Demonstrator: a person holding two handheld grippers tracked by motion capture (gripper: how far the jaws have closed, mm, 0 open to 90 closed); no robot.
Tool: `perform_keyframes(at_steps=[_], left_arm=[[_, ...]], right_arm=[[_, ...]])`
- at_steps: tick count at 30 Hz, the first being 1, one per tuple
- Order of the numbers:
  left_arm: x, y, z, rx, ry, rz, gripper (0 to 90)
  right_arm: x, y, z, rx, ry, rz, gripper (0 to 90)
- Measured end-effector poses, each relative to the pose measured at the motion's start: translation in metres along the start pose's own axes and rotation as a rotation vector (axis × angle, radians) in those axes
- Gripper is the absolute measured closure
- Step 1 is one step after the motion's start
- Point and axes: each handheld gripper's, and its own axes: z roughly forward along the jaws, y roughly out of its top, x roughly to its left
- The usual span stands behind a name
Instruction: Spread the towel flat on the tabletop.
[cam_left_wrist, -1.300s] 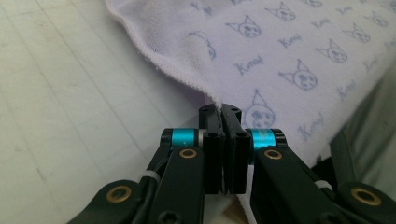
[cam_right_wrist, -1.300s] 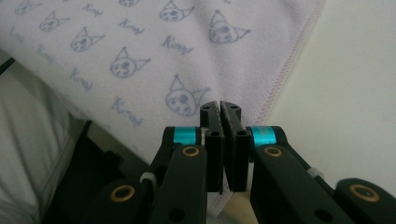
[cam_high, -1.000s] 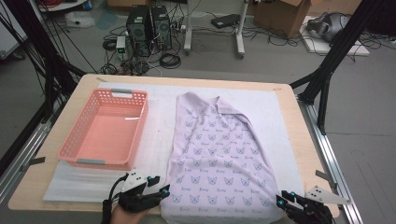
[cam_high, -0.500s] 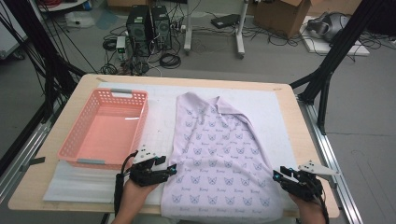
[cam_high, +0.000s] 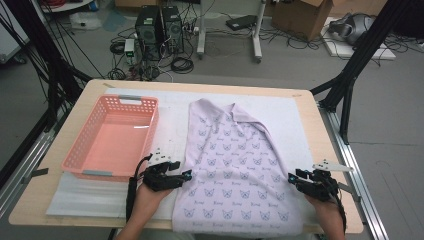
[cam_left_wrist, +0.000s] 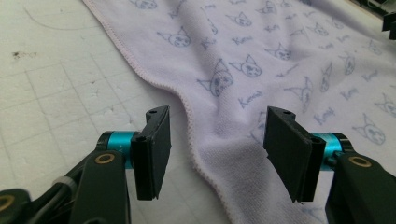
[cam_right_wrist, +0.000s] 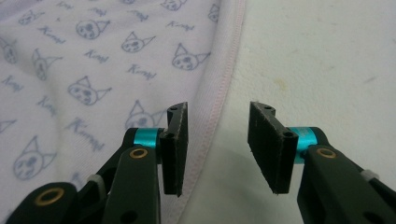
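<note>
Beyond the far edge of my table (cam_high: 60, 200) the grey floor is strewn with cables, two dark computer towers (cam_high: 160, 25) and, toward the right, a cardboard box (cam_high: 300, 15). Black frame legs stand at both sides. A white foam mat (cam_high: 295, 120) covers most of the wooden top.

On the left of the mat sits the pink basket (cam_high: 80, 150), a slotted plastic tray; through its walls I see just its own pink floor catching a streak of light. Its near rim lies just beside my left gripper (cam_high: 186, 175).

That left gripper is at the left hem of the lilac shirt (cam_high: 235, 170), which lies spread flat on the mat with its collar toward the far side and a blue cat-face print all over. In the left gripper view my fingers (cam_left_wrist: 156, 149) are spread, having just been opening, and a raised fold of the shirt's hem runs up between them without either pad pressing on it; one pad is over bare mat, the other over cloth.

At the far right, my right gripper (cam_high: 295, 179) is at the shirt's right hem. In the right gripper view its fingers (cam_right_wrist: 176, 147) are spread too, having just been opening, with the pink-stitched edge passing under the left finger, while the other is above white mat. Nothing is pinched.
</note>
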Motion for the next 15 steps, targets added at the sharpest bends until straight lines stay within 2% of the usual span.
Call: perform_keyframes(at_steps=[2, 3, 5, 7, 8, 10, 11, 12, 13, 14, 15], left_arm=[[0.001, 0.001, 0.001, 0.006, 0.007, 0.003, 41.7], [0.001, 0.001, 0.003, 0.009, 0.012, -0.019, 41.7], [0.0, 0.0, 0.004, 0.014, 0.008, -0.021, 41.7], [-0.002, -0.001, 0.008, 0.027, 0.007, -0.017, 41.8], [-0.005, -0.002, 0.013, 0.051, 0.0, -0.005, 42.4], [-0.008, -0.002, 0.014, 0.059, 0.012, 0.011, 44.6], [-0.01, -0.002, 0.014, 0.059, 0.014, 0.024, 49.3], [-0.012, -0.003, 0.014, 0.069, 0.017, 0.04, 52.3], [-0.019, -0.003, 0.015, 0.076, 0.078, 0.084, 58.7], [-0.021, -0.004, 0.015, 0.078, 0.096, 0.097, 65.3], [-0.02, -0.004, 0.014, 0.084, 0.085, 0.1, 73.3]], right_arm=[[0.002, 0.001, 0.005, -0.002, 0.001, -0.004, 57.4], [0.003, 0.002, 0.008, 0.004, 0.003, -0.016, 57.4], [0.005, 0.004, 0.013, 0.028, -0.002, -0.041, 57.4], [0.006, 0.005, 0.015, 0.029, -0.006, -0.063, 58.3], [0.006, 0.005, 0.016, 0.027, -0.013, -0.072, 60.4], [0.007, 0.003, 0.015, 0.02, -0.03, -0.081, 67.4], [0.006, 0.003, 0.014, 0.024, -0.027, -0.079, 76.8], [0.005, 0.003, 0.013, 0.031, -0.011, -0.064, 82.0], [0.005, 0.003, 0.012, 0.036, -0.008, -0.051, 83.9], [0.006, 0.003, 0.011, 0.039, -0.011, -0.061, 84.9], [0.007, 0.003, 0.01, 0.043, -0.015, -0.069, 85.4]])
